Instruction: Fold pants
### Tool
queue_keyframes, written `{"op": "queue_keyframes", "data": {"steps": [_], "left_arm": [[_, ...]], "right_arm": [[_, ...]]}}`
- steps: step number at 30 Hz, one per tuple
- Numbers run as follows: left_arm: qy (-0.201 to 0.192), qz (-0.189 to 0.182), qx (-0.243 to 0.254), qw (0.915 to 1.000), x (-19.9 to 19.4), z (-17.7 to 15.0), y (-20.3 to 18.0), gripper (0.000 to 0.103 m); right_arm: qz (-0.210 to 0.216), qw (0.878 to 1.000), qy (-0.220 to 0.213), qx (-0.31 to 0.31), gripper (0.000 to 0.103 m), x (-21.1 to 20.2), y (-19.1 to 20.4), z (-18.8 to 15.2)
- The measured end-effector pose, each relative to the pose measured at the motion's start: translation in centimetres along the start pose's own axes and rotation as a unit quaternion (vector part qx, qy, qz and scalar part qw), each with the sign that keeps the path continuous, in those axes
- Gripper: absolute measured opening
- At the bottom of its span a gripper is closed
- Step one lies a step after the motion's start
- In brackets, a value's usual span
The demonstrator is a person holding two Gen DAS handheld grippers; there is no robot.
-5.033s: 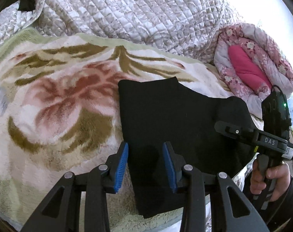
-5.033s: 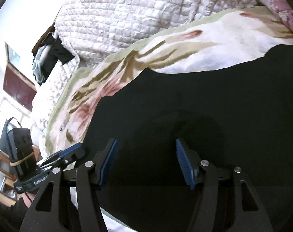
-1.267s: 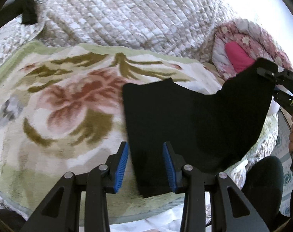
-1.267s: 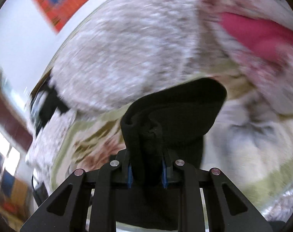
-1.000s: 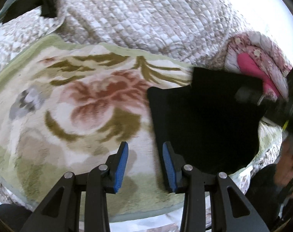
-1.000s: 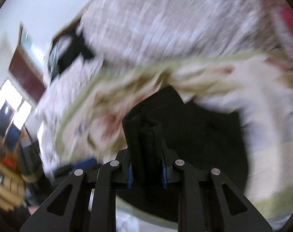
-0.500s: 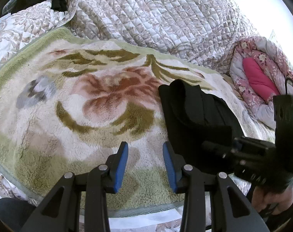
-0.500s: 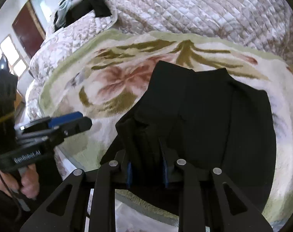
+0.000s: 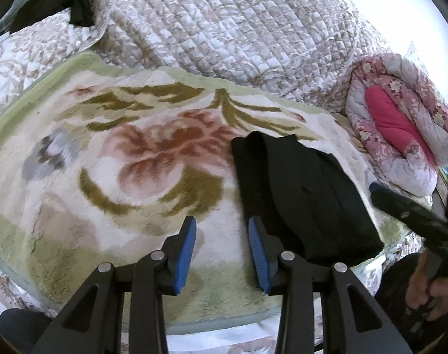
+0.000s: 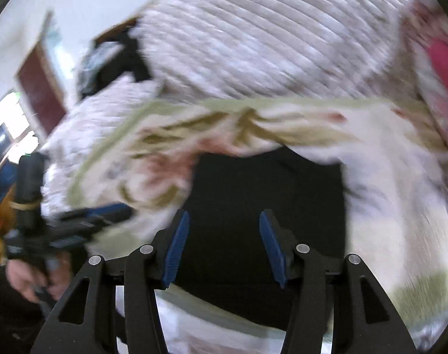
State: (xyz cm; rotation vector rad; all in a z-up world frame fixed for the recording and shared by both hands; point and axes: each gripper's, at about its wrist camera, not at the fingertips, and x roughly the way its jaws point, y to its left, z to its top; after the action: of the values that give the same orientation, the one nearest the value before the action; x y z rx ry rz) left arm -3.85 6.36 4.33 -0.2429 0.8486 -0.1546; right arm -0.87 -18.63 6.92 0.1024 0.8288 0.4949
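— Where are the pants (image 9: 300,194)?
— Folded on the floral blanket (image 9: 112,159). My right tool (image 10: 225,239) has just been spreading, nothing pinched; my left tool (image 9: 222,250) is spread, empty, beside them.

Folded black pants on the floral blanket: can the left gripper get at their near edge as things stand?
Probably yes. The left gripper stands open beside the folded black pants, nothing lying between them on the floral fleece blanket.

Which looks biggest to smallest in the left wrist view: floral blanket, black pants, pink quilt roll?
1. floral blanket, largest by far.
2. black pants.
3. pink quilt roll; its visible area is close to the pants', and it lies farther back at the distorted edge, so 2 versus 3 is unsure.
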Motion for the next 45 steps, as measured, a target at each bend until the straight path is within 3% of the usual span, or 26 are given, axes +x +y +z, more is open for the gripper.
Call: {"op": "queue_keyframes", "data": {"steps": [4,8,13,16,19,24,26,30,36,38,40,45], "left_arm": [[0.0,-0.015,0.019,0.9997,0.4,0.6,-1.8,0.04],[0.001,-0.027,0.042,0.9988,1.1,1.7,-3.9,0.04],[-0.002,-0.039,0.063,0.9973,2.8,3.8,-6.2,0.04],[-0.001,-0.049,0.076,0.9959,4.5,5.2,-7.8,0.04],[0.004,-0.051,0.085,0.995,6.7,6.3,-8.9,0.04],[0.028,-0.018,0.078,0.9964,10.6,6.2,-7.8,0.035],[0.015,-0.006,0.079,0.9968,10.7,5.7,-7.0,0.033],[0.011,-0.011,0.061,0.998,10.8,5.4,-6.1,0.033],[0.012,-0.01,0.06,0.9981,10.7,5.7,-5.9,0.033],[0.014,-0.008,0.058,0.9982,9.7,5.9,-5.8,0.032],[0.008,-0.016,0.056,0.9983,8.2,5.7,-5.5,0.032],[-0.004,-0.028,0.063,0.9976,4.2,3.5,-5.3,0.032]], "right_arm": [[-0.01,0.998,0.066,0.005,0.04,2.8,-1.0,-2.7],[0.042,0.998,0.034,0.013,0.04,1.5,-1.2,-1.7],[-0.008,1.0,0.007,0.027,0.039,1.4,-4.5,0.9],[-0.023,0.999,-0.001,0.027,0.022,2.0,-6.4,2.6],[-0.022,0.999,0.006,0.028,0.018,3.7,-8.0,4.2],[-0.036,0.999,0.04,0.007,0.017,7.3,-9.2,5.1],[-0.051,0.997,0.051,0.034,0.0,9.0,-11.5,4.8],[-0.027,0.996,0.031,0.075,0.0,9.0,-13.5,4.3],[-0.047,0.996,0.03,0.071,0.001,6.3,-12.3,4.3],[-0.041,0.997,0.021,0.066,0.007,4.9,-11.6,3.9],[-0.038,0.998,0.013,0.057,0.02,3.0,-10.5,3.1],[-0.043,0.999,0.017,0.029,0.022,0.1,-7.4,0.1]]}}
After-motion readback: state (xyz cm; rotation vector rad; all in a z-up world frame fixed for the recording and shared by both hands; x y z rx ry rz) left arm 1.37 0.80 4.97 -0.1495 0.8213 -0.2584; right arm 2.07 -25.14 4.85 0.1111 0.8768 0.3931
